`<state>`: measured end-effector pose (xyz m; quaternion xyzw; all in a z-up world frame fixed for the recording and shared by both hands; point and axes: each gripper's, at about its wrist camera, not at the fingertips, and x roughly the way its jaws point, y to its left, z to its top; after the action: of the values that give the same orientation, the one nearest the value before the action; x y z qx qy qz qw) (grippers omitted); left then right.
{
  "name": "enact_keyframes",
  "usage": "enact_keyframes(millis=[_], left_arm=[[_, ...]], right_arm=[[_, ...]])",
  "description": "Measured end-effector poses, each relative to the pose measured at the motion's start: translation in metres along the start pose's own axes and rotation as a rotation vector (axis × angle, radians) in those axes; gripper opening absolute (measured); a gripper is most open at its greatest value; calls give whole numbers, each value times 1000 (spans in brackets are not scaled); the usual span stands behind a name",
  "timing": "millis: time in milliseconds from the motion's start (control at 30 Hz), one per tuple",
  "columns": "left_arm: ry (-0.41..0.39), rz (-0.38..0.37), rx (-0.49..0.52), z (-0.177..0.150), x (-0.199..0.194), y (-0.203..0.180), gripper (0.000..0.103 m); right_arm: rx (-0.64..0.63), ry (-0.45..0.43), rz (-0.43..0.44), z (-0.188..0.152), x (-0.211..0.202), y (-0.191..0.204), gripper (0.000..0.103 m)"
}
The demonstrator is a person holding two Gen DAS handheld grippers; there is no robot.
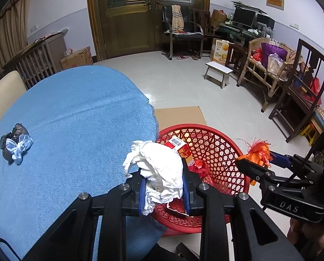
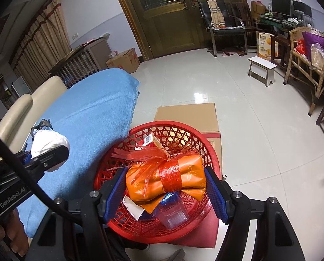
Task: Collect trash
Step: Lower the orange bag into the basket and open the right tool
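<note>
The left tool (image 1: 164, 187) clamps a crumpled white tissue (image 1: 159, 169) at the counter (image 1: 75, 119) edge, the red basket (image 1: 216, 134) just beyond to its right. The right tool (image 2: 166, 187) grips an orange wrapper (image 2: 162, 180) directly above that basket.

Table under a blue cloth (image 1: 75, 117) fills the left of the frame; one dark-and-white crumpled bundle (image 1: 15, 146) lies on it near the far left edge. Pale tiled floor (image 1: 183, 87) to the right carries flat cardboard (image 1: 179, 115), and a red lattice basket (image 1: 216, 148) sits on that, just beside the table edge.
</note>
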<state>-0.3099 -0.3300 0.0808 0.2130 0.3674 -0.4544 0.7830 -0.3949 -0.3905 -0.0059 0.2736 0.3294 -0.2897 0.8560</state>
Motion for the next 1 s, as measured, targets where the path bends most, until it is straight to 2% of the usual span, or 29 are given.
enact_keyframes(millis=[1000], left_arm=[[19,-19,-8,4,15,-5,28]], right_arm=[[-5,12,-5,0,5,0,72]])
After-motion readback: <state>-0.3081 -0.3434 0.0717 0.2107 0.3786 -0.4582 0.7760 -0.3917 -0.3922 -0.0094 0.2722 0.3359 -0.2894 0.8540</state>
